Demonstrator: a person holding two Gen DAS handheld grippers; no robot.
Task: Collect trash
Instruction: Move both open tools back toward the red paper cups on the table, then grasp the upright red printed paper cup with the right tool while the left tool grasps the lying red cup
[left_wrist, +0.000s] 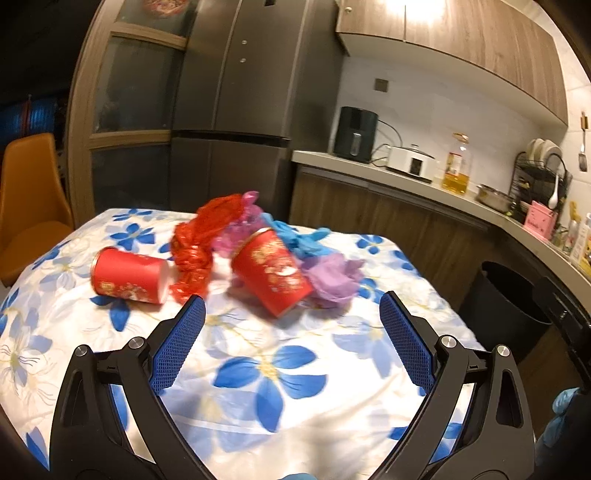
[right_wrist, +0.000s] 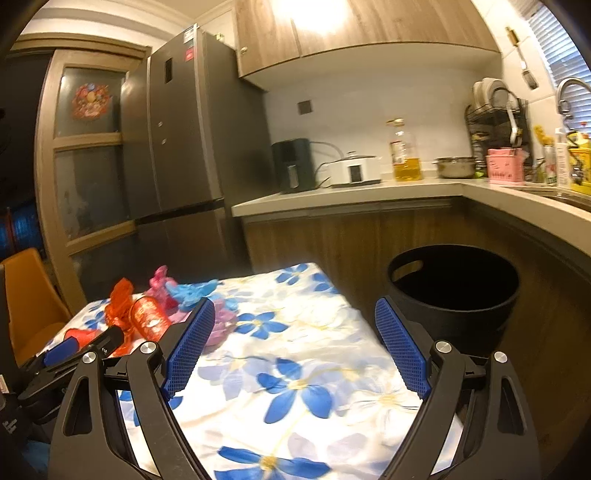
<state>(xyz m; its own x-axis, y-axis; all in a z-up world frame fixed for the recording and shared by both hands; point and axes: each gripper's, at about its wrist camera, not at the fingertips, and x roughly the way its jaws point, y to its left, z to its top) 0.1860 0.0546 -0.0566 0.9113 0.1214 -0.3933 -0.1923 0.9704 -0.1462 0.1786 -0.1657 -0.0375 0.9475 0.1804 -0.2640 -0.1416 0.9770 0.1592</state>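
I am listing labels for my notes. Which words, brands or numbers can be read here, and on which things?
No text is legible.
Red paper cups: gold print, blurred.
Oil bottle: label too small.
Fridge: stickers too small.
Pink box: marks unreadable.

A home kitchen at night: a tall dark refrigerator (right_wrist: 177, 133) stands at 10 o'clock beside an L-shaped bench (right_wrist: 369, 194) under wood wall cabinets (right_wrist: 351, 26). On the bench sit an air fryer (right_wrist: 293, 164), a white cooker (right_wrist: 356, 170), a cooking-oil bottle (right_wrist: 404, 155) and a dish rack (right_wrist: 495, 110); a sink faucet (right_wrist: 570, 90) shows at 2 o'clock.
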